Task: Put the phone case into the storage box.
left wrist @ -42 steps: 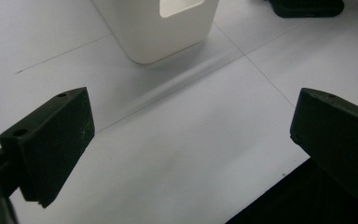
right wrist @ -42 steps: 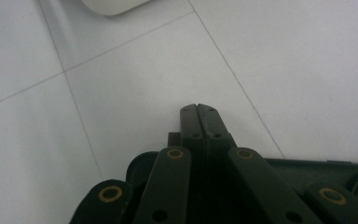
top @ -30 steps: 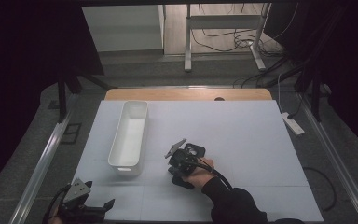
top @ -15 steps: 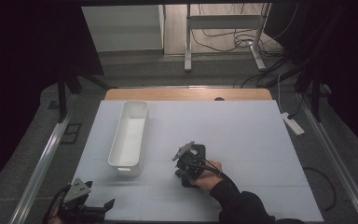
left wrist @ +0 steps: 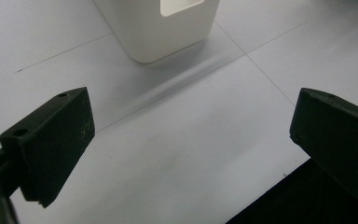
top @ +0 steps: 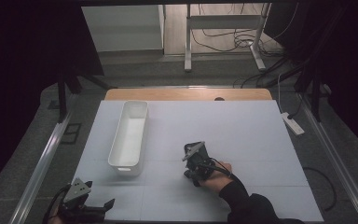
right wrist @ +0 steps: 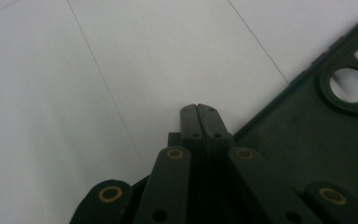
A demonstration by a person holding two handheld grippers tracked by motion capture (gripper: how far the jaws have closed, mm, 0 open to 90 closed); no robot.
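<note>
Your right gripper (top: 195, 161) sits near the middle of the counter (top: 242, 130), with your hand behind it. Its jaws are pressed tight together, and you can see this in the right gripper view, where the two black tips (right wrist: 199, 122) meet with nothing between them. Just beside those tips, to the right in that view, lies a dark green phone case (right wrist: 317, 126). It lies flat on the counter, and you can see its round camera hole near the corner. The closed jaws are right at its edge, but I cannot tell if they touch it. In the high view the case is hidden under your gripper and hand. The white bin (top: 129, 134) stands on the left part of the counter, well apart from your right gripper. It is long and thin, open at the top, and there is nothing in it. Your left gripper (top: 81, 205) waits at the near left corner of the counter. Its jaws stand wide open and hold nothing. In the left gripper view you look between the two black jaws at the bare counter, and the short end of the white bin (left wrist: 161, 28), with its handle hole, is a little way ahead.
</note>
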